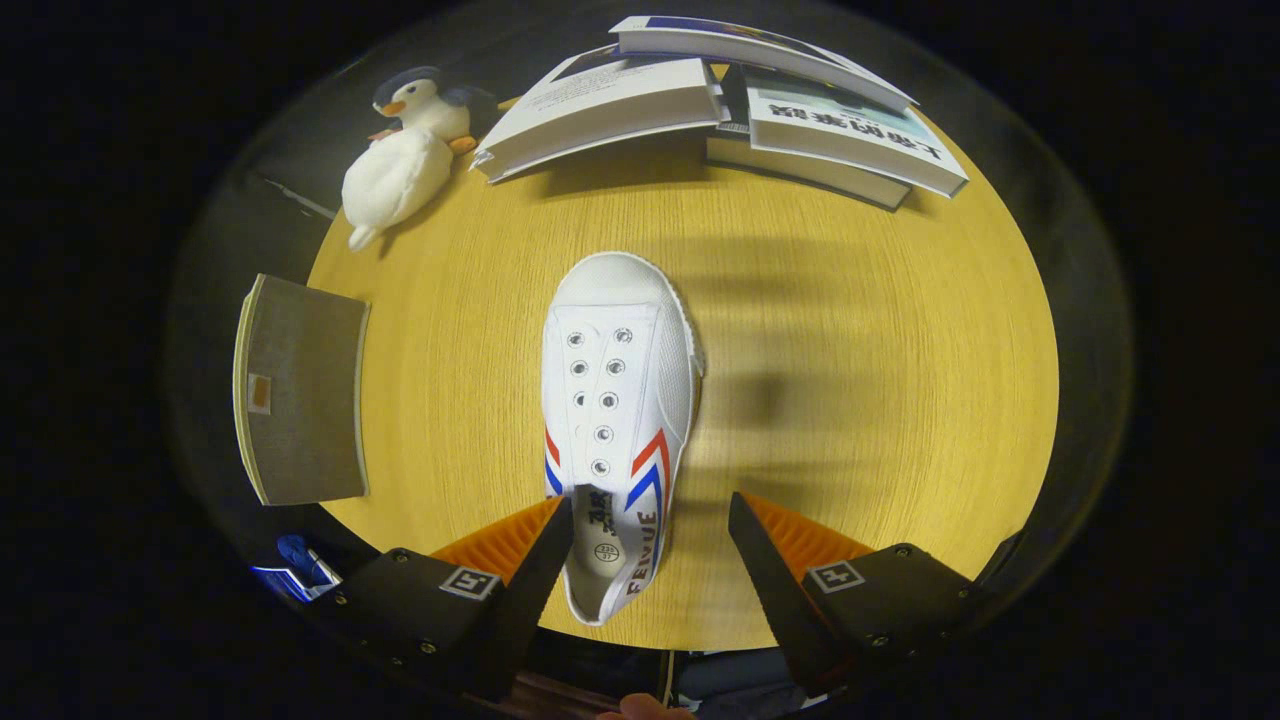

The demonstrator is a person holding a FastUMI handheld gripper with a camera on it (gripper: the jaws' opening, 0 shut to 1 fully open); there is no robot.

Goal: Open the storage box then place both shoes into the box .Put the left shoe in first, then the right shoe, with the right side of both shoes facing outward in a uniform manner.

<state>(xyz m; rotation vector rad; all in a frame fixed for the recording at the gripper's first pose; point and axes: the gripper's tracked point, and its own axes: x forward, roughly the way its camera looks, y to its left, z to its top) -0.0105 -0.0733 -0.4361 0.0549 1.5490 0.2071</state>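
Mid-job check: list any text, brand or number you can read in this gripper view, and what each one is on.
"FEIYUE": printed on the side of the white shoe, near its heel, between the open gripper fingers.
Round stamp and dark print on the shoe's insole: too small to read.
Large characters on the cover of the books beyond the shoe: upside down and blurred, not readable.
Small tag on the grey panel: unreadable.

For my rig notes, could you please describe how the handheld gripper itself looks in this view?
The gripper has two wedge-shaped fingers tapering to narrow tips, their outer faces ribbed. Each finger sits on a blocky dark mount fastened with small screws and carrying a square black-and-white marker tag. No cables are visible.
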